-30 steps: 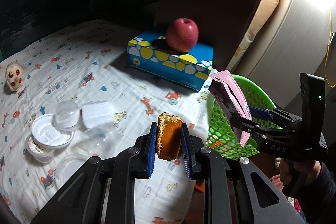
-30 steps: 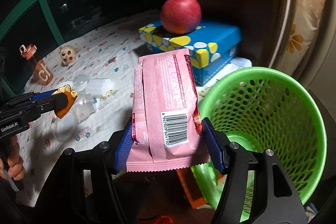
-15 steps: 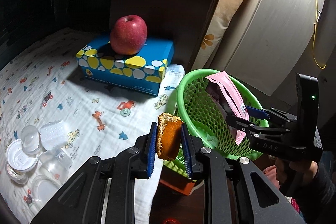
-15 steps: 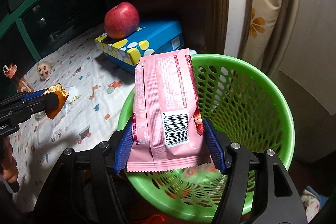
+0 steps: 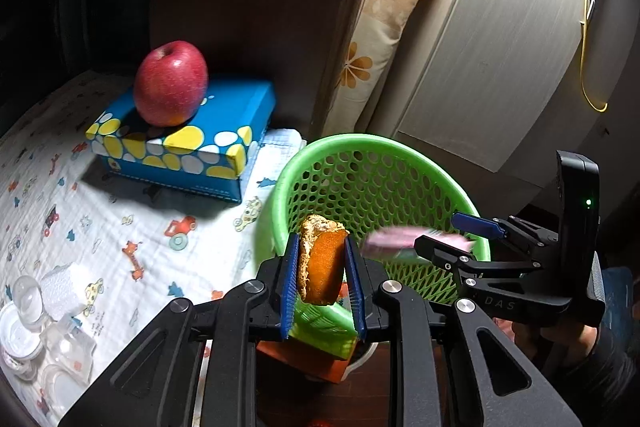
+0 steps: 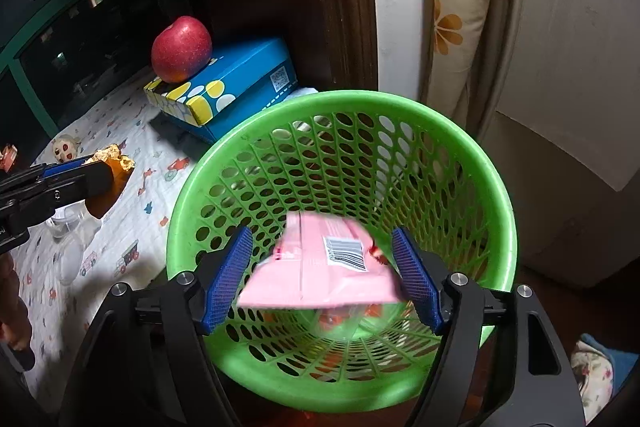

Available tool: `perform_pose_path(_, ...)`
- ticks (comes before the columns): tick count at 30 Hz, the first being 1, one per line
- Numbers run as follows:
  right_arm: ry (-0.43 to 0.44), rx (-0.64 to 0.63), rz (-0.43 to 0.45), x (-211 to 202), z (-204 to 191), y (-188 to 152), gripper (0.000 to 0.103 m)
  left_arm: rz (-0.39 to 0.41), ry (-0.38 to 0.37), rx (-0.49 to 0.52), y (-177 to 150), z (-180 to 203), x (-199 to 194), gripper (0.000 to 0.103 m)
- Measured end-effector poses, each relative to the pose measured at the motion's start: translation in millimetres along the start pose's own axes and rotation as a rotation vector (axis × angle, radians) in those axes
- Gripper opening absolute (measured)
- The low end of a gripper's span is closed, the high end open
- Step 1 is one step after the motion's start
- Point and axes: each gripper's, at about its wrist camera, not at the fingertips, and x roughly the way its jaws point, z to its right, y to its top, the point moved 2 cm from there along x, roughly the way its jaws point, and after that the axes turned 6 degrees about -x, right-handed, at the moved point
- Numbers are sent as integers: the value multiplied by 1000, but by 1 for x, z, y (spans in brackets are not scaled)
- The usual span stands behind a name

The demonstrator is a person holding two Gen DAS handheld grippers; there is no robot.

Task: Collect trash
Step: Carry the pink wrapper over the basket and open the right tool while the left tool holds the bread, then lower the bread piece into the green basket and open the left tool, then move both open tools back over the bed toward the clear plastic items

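- Dim room, with pale cabinet panels [image 5: 492, 39] at about 1 o'clock and a flowered cushion [image 5: 384, 23] wedged upright at 12 o'clock beside a dark wooden post.
- White cloth printed with little cars and animals [image 5: 120, 235] covers the surface out at 9 o'clock.
- Green mesh basket [image 6: 400, 115] stands just off the cloth's edge, its mouth open upward; some reddish bits lie blurred at its bottom.
- Blue box with yellow and white spots [image 5: 224, 115] lies on the cloth at 11 o'clock, near the basket, with a red apple [image 5: 171, 83] on top.
- Clear plastic lids and cups [image 5: 36, 323] cluster at 8 o'clock, well apart from the basket.
- Right gripper [image 6: 322, 277] hangs over the basket's mouth, its jaws opening; the pink wrapper [image 6: 320, 267] sits loose between the blue pads, tipped nearly flat and blurred, barcode up, neither pad pressing it.
- Left gripper [image 5: 322, 283] is clamped on a chunk of orange peel with crumbly pith [image 5: 320, 263], at the basket's near rim at 6 o'clock.
- A second ago the wrapper stood upright, pinched tight, short of the basket; since then both grippers have swung across from over the cloth to the basket.
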Motion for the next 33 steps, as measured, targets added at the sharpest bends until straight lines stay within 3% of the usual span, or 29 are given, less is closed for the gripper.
perform_pose_path(19,-13,52,56,-36,29,-15,76,-77,-39,31,-2,43,45,23)
perform_pose_path(21,-14,56,57,-38,32,-18,76,-82,-45,24,-3,44,48,27)
perform_pose_path(23,-14,59,56,-39,32,-20,76,-84,-53,16,-4,44,50,39)
perform_pose_path(33,6,53,69,-46,24,-22,77,-55,-38,-3,-11,31,33,40)
